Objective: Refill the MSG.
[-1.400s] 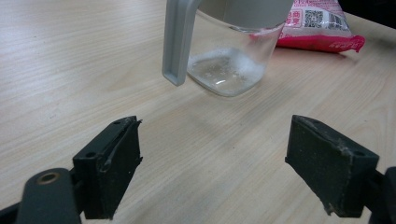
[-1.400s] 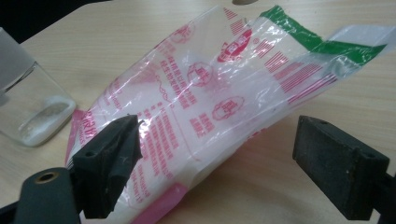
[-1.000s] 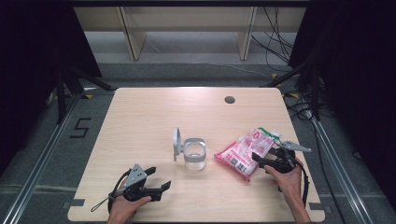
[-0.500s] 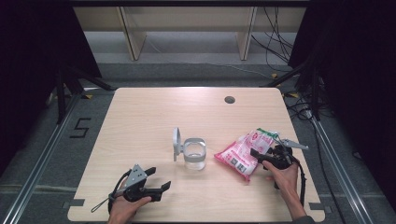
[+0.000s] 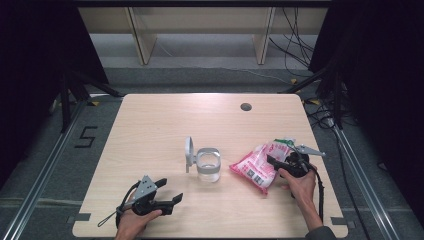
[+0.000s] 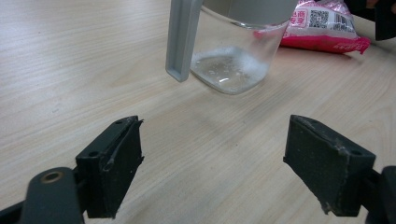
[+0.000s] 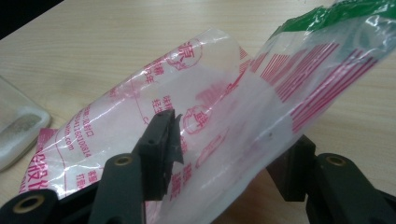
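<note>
The pink and white plastic bag (image 5: 260, 165) lies on the right part of the wooden table (image 5: 165, 125), its green-topped end lifted toward the right gripper (image 5: 280, 165). In the right gripper view the bag (image 7: 224, 112) passes between the two black jaws, which have just been closing; the near jaw lies against the film, but whether the far jaw presses it cannot be told, since the bag covers it. Just left of the bag stands a clear glass jar (image 5: 208, 165) with a grey lid (image 5: 189, 154) hanging upright at its left side. It stands between the two grippers. The left gripper (image 5: 167, 192) rests low on the near left of the table, its jaws spread wide with nothing between them, the jar (image 6: 233, 60) ahead of it. A small dark hole (image 5: 245, 106) sits in the far part of the table, well apart from everything
</note>
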Demonstrator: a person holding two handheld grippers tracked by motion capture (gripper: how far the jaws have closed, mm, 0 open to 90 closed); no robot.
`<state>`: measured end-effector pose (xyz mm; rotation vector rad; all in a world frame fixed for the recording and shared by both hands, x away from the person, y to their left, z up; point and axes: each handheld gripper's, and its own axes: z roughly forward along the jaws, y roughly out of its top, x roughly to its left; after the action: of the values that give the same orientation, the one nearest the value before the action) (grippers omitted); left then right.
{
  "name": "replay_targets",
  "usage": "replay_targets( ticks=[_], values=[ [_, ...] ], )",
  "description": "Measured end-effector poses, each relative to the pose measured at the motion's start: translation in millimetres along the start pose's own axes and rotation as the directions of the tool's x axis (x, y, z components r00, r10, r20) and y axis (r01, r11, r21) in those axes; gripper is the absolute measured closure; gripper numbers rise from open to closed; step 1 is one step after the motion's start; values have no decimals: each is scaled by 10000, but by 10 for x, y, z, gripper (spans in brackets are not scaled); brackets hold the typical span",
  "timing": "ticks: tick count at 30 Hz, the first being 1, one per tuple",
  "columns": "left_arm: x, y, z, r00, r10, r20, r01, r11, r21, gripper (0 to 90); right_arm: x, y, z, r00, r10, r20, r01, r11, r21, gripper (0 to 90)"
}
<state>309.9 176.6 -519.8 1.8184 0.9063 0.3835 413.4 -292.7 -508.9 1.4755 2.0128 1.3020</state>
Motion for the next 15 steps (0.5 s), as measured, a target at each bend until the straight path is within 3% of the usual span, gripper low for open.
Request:
replay_targets(
  ticks=[2,4,5,6,7,10,11,12,14,15],
  values=[
    [0,-7,-3,10000,0,-27,0,10000,26,180,39,5,10,9990,454,52,-454,9990,60,527],
    [0,-2,-4,10000,-16,-21,16,10000,-26,180,37,8,12,9990,441,73,-442,9990,43,547],
    [-6,-7,-6,9998,-204,-78,204,9998,-17,180,2,13,5,9999,133,-102,-133,9999,-7,556],
    [-4,-11,-3,9997,-249,-44,249,9997,-48,180,39,12,-10,9983,587,-40,-586,9982,125,578],
    [-3,-13,-2,9997,-244,-34,244,9997,-81,180,35,8,6,9986,515,-123,-516,9986,-61,597],
    [-1,-8,-1,9997,-243,-79,242,9997,-97,180,38,9,15,9998,180,116,-179,9998,-102,678],
    [1,-8,-5,9997,-193,-145,193,9998,12,180,40,12,-2,9998,177,-12,-177,9998,15,712],
    [1,-15,1,9997,-211,-125,211,9998,-5,180,10,14,23,9996,-291,63,292,9994,-165,737],
    [5,-20,5,9998,-193,-92,193,9998,-19,181,14,19,1,9988,-498,2,498,9987,117,797],
    [20,-14,1,10000,23,-55,-23,10000,25,181,9,18,8,9970,-757,136,756,9971,79,819]
  ],
)
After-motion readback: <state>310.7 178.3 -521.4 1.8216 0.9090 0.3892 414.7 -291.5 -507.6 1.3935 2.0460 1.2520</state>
